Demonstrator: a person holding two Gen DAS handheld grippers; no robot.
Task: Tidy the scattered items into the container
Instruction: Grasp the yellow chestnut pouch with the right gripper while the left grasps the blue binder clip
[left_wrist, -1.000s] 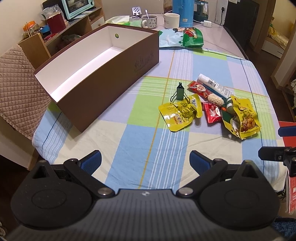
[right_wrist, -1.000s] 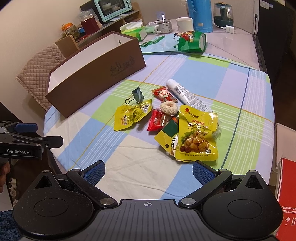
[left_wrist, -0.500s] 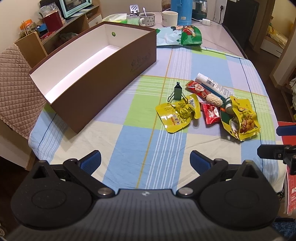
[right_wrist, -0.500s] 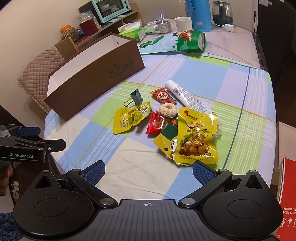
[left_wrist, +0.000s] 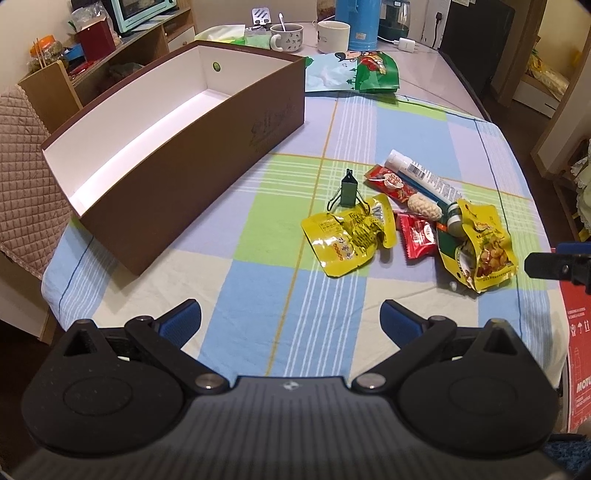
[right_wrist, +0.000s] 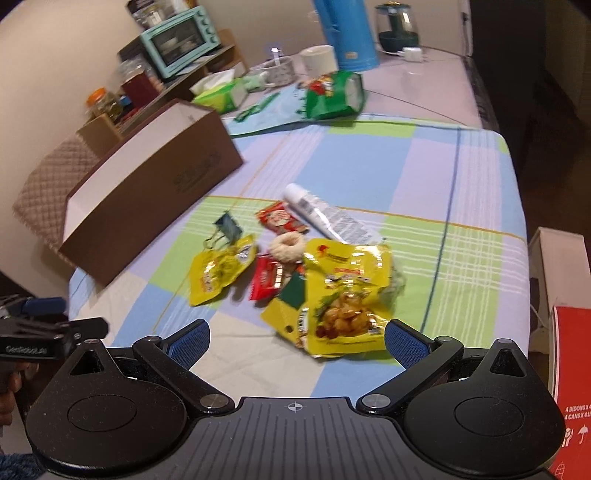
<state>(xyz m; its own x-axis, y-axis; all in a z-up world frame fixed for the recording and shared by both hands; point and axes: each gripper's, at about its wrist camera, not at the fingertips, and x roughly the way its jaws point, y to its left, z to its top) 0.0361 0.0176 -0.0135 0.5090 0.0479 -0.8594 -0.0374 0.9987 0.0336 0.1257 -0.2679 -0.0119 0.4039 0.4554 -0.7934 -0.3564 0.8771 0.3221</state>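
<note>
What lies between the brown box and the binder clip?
Only bare checked tablecloth separates the brown box and the binder clip, shown clearest in the left wrist view.

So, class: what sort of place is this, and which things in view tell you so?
Most likely a home dining room or kitchen: a table with a checked cloth, mugs and a thermos at its far end, and a toaster oven on a shelf alongside.
</note>
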